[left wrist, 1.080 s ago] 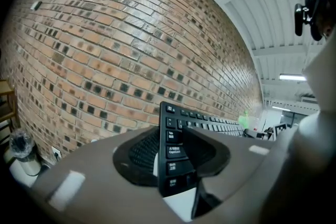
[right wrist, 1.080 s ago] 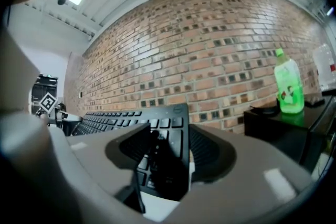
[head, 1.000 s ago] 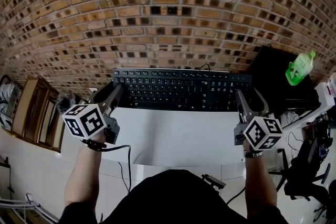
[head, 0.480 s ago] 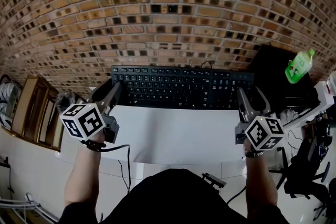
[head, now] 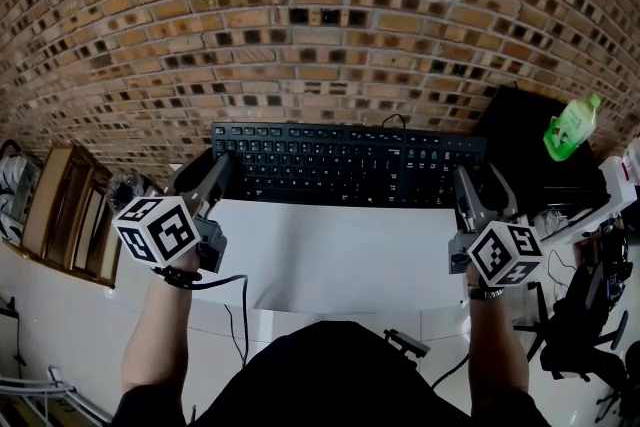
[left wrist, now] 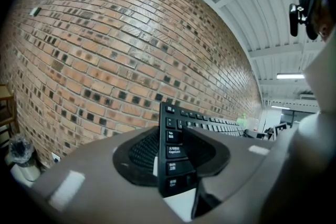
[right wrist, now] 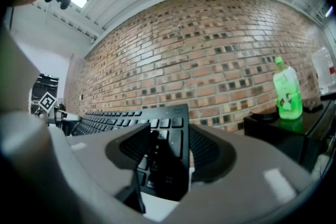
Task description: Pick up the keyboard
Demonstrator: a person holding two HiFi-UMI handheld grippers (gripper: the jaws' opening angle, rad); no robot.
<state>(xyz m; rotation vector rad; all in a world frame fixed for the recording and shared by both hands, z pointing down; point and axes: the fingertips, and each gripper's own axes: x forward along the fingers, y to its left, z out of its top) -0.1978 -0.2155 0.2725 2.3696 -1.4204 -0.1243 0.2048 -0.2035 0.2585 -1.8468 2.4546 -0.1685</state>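
Observation:
A black keyboard [head: 345, 165] stretches between my two grippers, keys facing me, above the far edge of the white table [head: 330, 260]. My left gripper [head: 215, 173] is shut on its left end. In the left gripper view the end keys [left wrist: 176, 160] stand on edge between the pads. My right gripper [head: 478, 183] is shut on the right end, and in the right gripper view the keyboard's corner [right wrist: 165, 155] sits between its two pads. The keyboard's cable leaves its top edge.
A brick wall [head: 320, 15] stands close behind the keyboard. A green bottle [head: 570, 127] stands on a black box [head: 520, 145] at the right. A wooden shelf [head: 65, 215] is at the left, and an office chair [head: 590, 325] at the lower right.
The keyboard and both grippers have drifted very slightly upward in the head view. Both grips look the same.

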